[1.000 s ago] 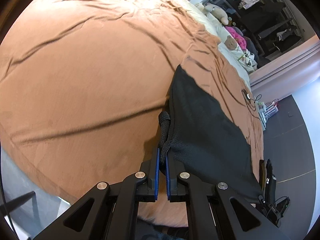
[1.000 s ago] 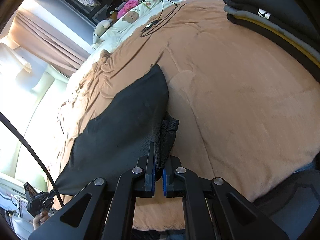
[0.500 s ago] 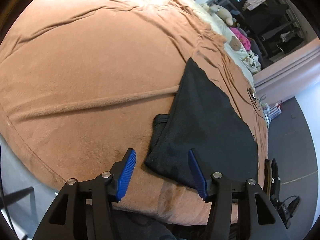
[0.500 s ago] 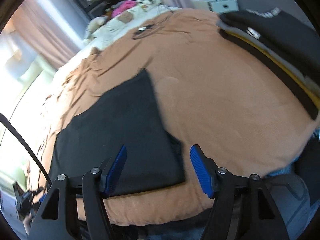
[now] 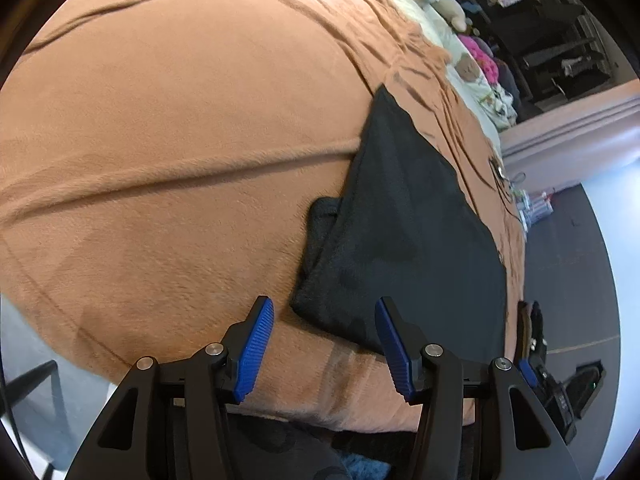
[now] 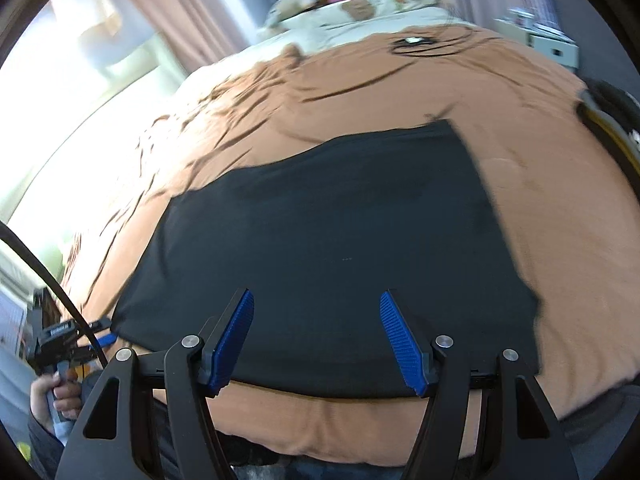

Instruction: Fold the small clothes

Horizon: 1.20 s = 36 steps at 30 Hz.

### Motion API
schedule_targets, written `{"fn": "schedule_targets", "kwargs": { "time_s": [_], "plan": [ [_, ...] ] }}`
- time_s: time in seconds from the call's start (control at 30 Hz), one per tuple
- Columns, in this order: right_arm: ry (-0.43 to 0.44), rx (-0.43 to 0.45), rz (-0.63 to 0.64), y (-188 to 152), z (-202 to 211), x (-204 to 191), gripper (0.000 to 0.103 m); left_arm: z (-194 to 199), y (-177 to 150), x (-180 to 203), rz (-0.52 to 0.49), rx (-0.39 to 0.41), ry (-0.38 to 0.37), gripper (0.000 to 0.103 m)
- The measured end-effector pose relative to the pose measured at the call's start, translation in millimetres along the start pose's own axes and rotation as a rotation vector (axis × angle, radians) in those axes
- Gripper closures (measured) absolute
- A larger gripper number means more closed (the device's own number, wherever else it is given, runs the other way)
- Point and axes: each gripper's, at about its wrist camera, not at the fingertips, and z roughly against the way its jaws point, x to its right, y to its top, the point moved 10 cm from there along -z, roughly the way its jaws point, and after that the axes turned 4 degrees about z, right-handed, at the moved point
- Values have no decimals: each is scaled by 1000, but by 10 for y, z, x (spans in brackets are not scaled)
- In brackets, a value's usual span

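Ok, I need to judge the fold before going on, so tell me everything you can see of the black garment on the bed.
The black garment is a dark, matte, soft-looking knit, folded into a rough rectangle that lies flat on the brown blanket near the bed's front edge. In the left wrist view a small flap of it sticks out from under the left side. Its surface is mostly smooth, with faint creases. Both grippers, left and right, are open and neither holds it.
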Motion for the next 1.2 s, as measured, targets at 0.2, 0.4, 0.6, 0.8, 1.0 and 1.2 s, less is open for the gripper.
{"fn": "schedule_targets", "kwargs": {
  "time_s": [0.2,0.4,0.6,0.8,1.0,1.2],
  "plan": [
    [65,-82,60,-12,-442,-278,60,-72,0,10,28,-19,-28,65],
    [84,-156,108,-47,-770,-450,71,-104,14,10,46,-26,-37,68],
    [100,-222,145,-207,-954,-578,82,-140,23,18,55,-33,-42,95],
    [93,-283,197,-361,-962,-637,84,-94,31,52,28,-7,-45,96],
    [72,-261,195,-185,-931,-551,84,-73,28,45,39,4,-58,96],
    [37,-256,184,-16,-1098,-471,84,-44,18,32,45,21,-56,96]
  ]
}}
